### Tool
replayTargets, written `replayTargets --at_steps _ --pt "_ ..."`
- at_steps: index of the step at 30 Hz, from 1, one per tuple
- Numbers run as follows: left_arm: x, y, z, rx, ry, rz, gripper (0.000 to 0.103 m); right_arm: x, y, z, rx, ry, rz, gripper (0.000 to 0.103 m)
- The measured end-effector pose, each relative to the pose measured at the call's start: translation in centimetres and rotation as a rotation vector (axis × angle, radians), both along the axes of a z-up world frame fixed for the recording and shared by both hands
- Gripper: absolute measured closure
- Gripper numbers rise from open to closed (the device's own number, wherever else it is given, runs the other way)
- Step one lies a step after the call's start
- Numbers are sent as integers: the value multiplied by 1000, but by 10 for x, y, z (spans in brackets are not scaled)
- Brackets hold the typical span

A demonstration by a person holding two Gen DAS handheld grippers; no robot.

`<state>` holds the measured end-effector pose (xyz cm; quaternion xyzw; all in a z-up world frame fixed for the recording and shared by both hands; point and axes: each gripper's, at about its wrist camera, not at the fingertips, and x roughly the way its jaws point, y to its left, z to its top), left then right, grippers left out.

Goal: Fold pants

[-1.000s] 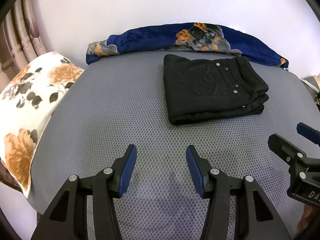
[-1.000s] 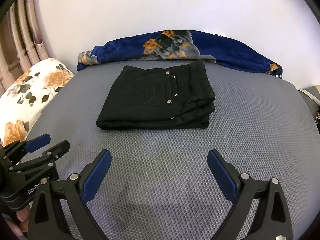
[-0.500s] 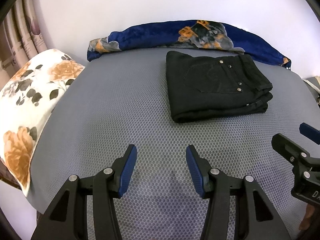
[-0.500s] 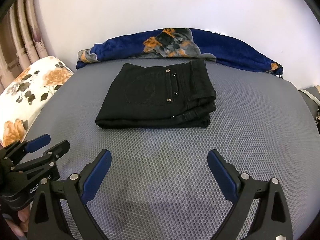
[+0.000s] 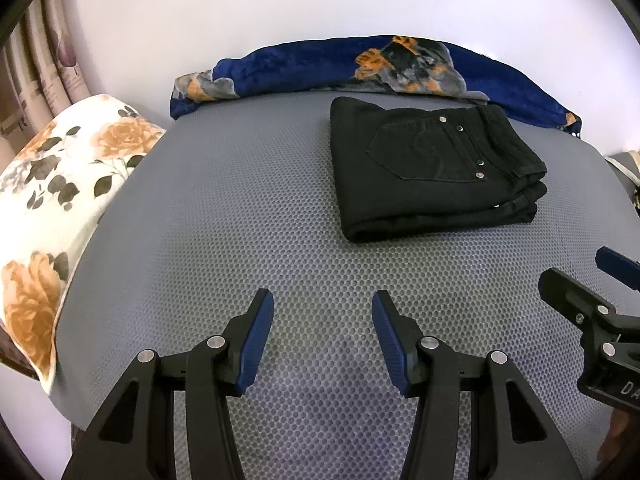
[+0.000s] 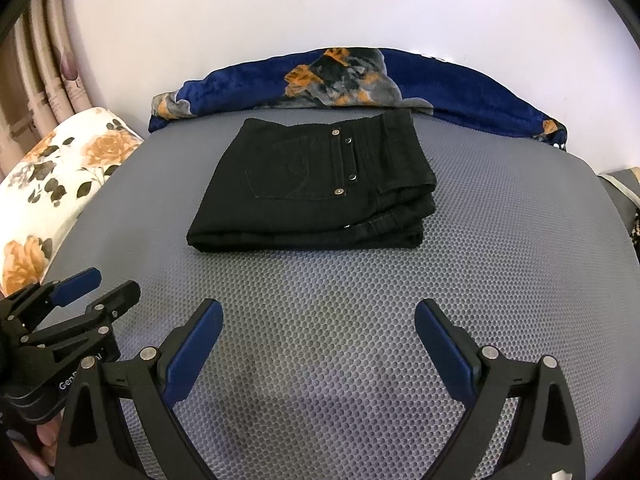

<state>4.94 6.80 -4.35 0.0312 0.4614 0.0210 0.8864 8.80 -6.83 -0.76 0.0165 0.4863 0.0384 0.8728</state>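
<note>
as the black jeans lay folded in a compact stack on the grey mattress, folding appeared complete; left gripper and right gripper hovered apart from them, jaws apart, empty.

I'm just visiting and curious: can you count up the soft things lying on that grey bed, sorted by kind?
Black folded pants: 1
Blue floral blanket, bunched along the wall: 1
White pillow with orange roses: 1
Total: 3 soft things on the grey mattress
</note>
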Motion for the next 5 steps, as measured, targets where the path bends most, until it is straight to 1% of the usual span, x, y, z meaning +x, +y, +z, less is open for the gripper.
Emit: replayTargets --at_steps 5 --pt "1 2 -3 -3 14 2 51 0 2 -1 -7 3 1 7"
